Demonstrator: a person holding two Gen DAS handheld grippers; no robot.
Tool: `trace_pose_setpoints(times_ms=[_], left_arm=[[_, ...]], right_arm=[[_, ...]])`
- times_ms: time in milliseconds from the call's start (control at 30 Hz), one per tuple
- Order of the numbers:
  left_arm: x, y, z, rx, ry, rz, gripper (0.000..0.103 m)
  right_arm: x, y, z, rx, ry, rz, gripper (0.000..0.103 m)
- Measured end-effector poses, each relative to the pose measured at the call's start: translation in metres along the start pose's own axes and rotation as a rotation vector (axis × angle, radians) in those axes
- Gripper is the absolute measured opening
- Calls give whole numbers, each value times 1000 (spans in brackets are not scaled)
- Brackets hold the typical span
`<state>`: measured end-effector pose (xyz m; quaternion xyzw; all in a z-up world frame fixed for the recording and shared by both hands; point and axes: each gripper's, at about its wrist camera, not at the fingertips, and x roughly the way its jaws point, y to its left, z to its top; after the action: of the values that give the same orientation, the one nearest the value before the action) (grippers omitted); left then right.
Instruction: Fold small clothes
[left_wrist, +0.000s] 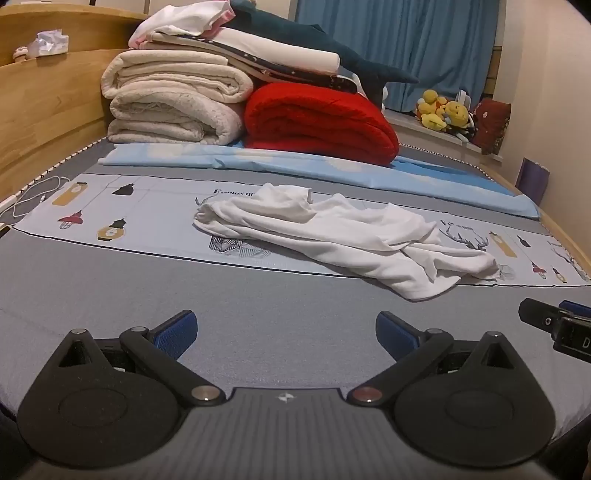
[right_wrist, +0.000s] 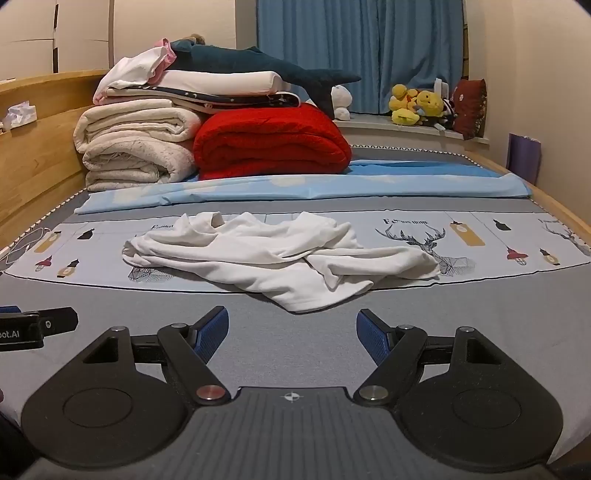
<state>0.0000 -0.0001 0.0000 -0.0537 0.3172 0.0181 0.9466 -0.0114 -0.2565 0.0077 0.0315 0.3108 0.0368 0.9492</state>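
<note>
White garment (left_wrist: 343, 236) crumpled, folds hiding shape; right gripper (left_wrist: 554, 325) cut off.

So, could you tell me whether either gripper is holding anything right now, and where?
Nothing is held. The left gripper and right gripper are both open above the bed, short of the crumpled white garment.

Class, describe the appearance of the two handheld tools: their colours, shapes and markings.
Both match: the left tool and right tool have black linkage arms with silver pivot pins, blue textured finger pads, round black side discs and a grey ribbed body bearing a small crosshair mark.
</note>
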Motion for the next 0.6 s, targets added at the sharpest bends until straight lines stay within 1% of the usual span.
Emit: trace_pose_setpoints(times_ms=[600], left_arm=[[1,3,-2,1,-3,-1,103]], right_arm=[[0,0,0,1,4,-3,78]])
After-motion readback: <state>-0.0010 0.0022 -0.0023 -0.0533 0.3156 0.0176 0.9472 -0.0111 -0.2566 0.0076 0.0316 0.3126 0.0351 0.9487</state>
